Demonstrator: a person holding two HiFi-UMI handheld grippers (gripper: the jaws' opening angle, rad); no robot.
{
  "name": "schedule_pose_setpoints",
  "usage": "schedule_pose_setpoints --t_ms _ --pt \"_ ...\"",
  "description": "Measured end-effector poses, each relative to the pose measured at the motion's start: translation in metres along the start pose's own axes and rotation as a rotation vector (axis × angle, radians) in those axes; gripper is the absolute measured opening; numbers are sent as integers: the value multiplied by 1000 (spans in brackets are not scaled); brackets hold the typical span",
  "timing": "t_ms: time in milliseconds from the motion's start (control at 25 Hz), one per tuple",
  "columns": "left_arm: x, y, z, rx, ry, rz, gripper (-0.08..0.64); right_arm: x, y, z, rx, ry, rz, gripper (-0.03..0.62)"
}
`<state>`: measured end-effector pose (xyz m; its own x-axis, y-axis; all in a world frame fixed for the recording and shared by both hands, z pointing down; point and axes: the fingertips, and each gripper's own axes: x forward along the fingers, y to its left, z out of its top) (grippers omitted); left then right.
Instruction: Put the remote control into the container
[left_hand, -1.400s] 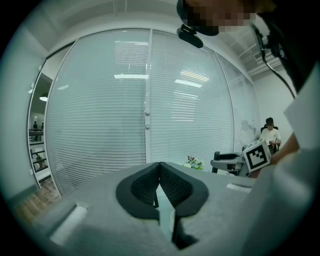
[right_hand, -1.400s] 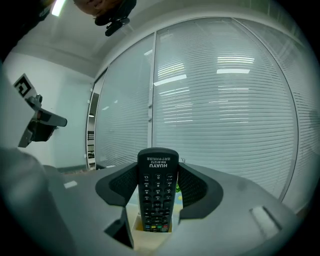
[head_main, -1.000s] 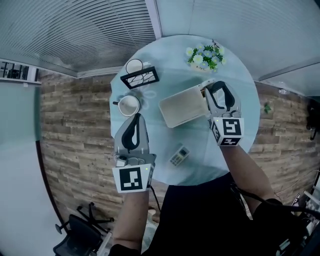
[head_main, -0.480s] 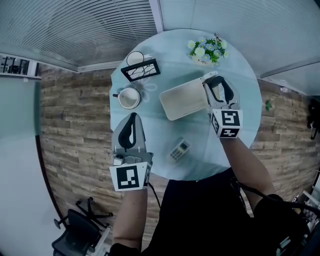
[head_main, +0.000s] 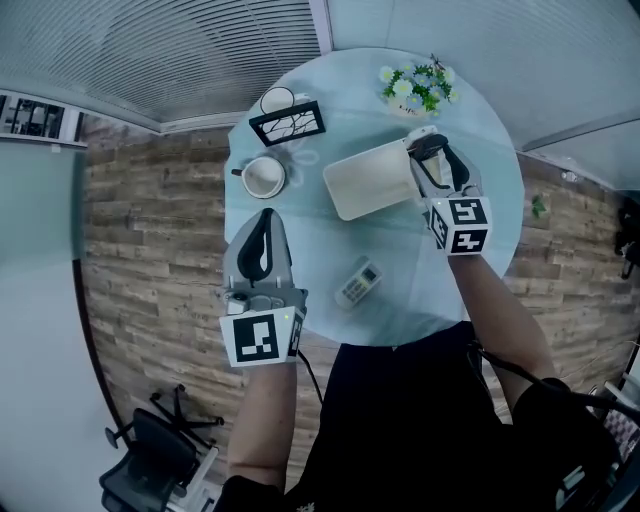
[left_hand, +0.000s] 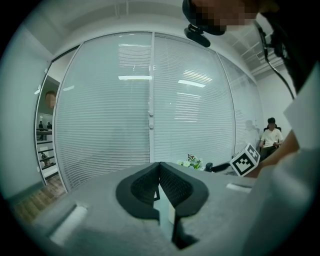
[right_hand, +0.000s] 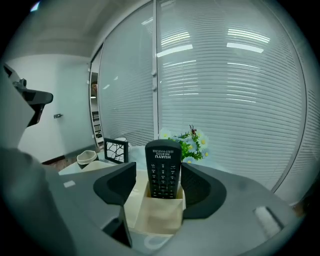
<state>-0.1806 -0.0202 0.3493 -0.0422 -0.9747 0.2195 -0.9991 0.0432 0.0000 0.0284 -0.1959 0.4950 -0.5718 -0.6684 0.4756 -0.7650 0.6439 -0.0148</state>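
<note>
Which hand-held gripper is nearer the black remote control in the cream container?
Right. The right hand-held gripper, whose jaws have just been opening, straddles the black remote control without gripping it. The left hand-held gripper, shut, hangs by the near-left edge of the round glass table.

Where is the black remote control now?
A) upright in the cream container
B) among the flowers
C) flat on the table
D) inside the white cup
A: the right gripper view shows the black remote control standing upright in a compartment of the cream container.
</note>
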Motion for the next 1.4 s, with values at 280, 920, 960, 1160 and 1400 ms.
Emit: schedule_pose_setpoints --t_ms 280,920,960,1160,1400 --pt "-22 -9 17 8 -42 -35 0 -51 13 36 -33 -83 27 290" --pt "-104 -47 26 75 -59 -18 1 -211 31 56 -46 -193 144 249" --pt "-113 -52 26 82 -55 -12 0 -218 33 51 -36 -194 152 247" --pt "-154 -79 32 117 -36 14 2 -250 45 28 -5 -190 215 242" --pt "-194 -114 13 129 2 32 0 -277 61 13 -11 -200 291 238"
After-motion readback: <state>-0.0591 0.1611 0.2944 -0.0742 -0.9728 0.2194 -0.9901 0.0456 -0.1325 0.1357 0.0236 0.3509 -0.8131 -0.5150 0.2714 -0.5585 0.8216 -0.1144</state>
